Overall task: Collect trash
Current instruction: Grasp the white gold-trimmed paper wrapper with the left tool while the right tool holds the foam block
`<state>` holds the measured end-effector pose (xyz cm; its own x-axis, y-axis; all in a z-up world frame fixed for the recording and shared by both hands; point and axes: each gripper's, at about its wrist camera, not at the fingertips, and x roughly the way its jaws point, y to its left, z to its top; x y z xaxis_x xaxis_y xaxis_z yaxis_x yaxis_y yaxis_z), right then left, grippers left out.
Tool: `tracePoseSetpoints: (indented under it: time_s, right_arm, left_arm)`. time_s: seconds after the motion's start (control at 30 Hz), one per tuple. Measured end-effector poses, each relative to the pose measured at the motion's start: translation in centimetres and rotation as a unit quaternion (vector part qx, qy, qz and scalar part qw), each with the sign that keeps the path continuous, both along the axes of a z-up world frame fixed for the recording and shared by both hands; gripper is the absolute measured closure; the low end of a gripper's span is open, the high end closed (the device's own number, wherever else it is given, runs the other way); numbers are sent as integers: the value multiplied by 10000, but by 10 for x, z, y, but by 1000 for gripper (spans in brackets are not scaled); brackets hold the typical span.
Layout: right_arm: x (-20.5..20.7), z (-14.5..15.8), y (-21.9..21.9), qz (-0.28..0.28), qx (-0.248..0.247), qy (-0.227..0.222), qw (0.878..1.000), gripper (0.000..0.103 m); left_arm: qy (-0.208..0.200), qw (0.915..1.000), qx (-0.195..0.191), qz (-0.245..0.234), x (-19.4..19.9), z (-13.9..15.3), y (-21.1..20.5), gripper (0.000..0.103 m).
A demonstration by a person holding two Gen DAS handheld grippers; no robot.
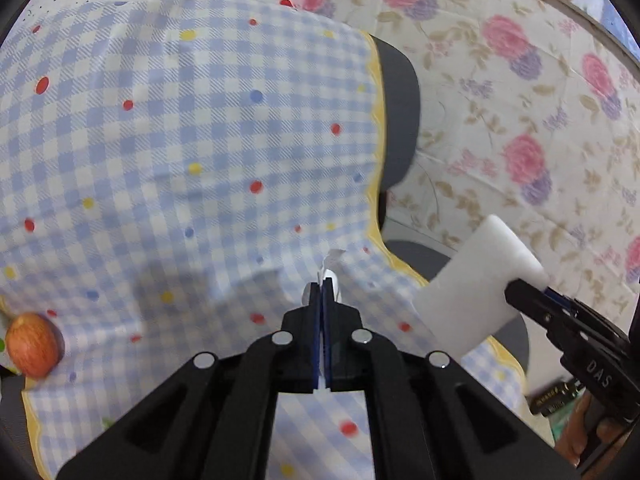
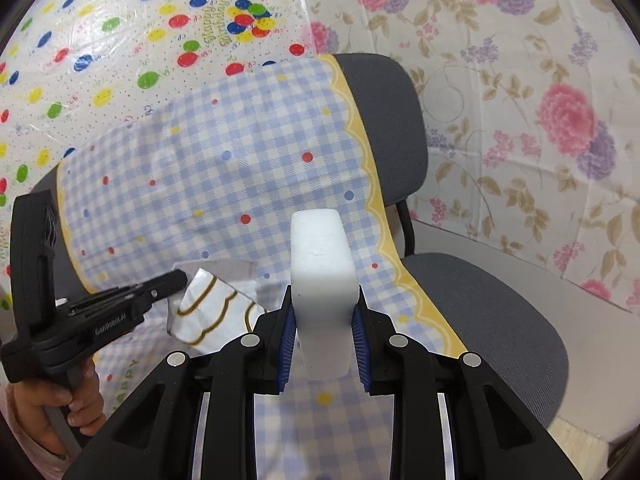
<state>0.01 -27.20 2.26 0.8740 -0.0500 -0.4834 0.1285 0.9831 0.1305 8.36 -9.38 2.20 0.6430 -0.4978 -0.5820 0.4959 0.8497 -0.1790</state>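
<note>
My left gripper (image 1: pixel 322 280) is shut on a thin white paper piece (image 1: pixel 329 270); in the right wrist view that paper (image 2: pixel 212 308) shows gold scalloped lines and hangs from the left gripper (image 2: pixel 182 282) just above the checked cloth. My right gripper (image 2: pixel 323 310) is shut on a white foam block (image 2: pixel 322 276) held upright; in the left wrist view the block (image 1: pixel 476 284) sits at the right, over the cloth's edge, in the right gripper (image 1: pixel 520 290).
A blue-checked dotted cloth (image 1: pixel 180 160) drapes a grey office chair (image 2: pixel 500 320). A red apple (image 1: pixel 33 345) lies at the cloth's left edge. Floral sheets (image 2: pixel 540 100) and a balloon-print sheet (image 2: pixel 120 40) hang behind. A dark object (image 1: pixel 554 398) lies low right.
</note>
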Motion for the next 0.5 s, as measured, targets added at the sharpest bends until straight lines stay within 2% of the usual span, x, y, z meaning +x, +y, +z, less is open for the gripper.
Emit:
tracePoseSetpoints:
  time_s: [0.07,0.13,0.2,0.33,0.37,0.4,0.43,0.47,0.5]
  right_arm:
    - [-13,0,0,-13,28,-30,10000,76]
    - [-22,-3,0,18,98,-14,9999,76]
    - [-29,-6,3,70,100,17,9999,76]
    - [-38,-17,15,87,-205,43,9997,76]
    - [-39,-20,16,88,-227,69,9997,76]
    - [-40,-23,16,92,-211,91,9997,76]
    - [-41,-26,16,94,-183,127,9997,76]
    - [-42,-27,16,88,-176,141,9997,76]
    - [-43,-28,16,77,-188,149,9997,76]
  left_arm:
    - [354,9990,130,234,-9,-8,10,103]
    - [745,9960,-1,502,-14,-25,29,103]
    - [890,9933,-22,731,-19,-38,48,103]
    - [1097,9888,-10,1013,-27,-63,73,103]
    - [1133,9879,18,1058,-27,-67,75,94]
    - [1180,9867,57,1119,-28,-70,78,78]
    - [1207,9854,27,1200,-29,-73,83,68]
    - [1203,9848,-50,1250,-31,-74,88,51]
    - [1181,9845,-122,1293,-35,-74,92,48]
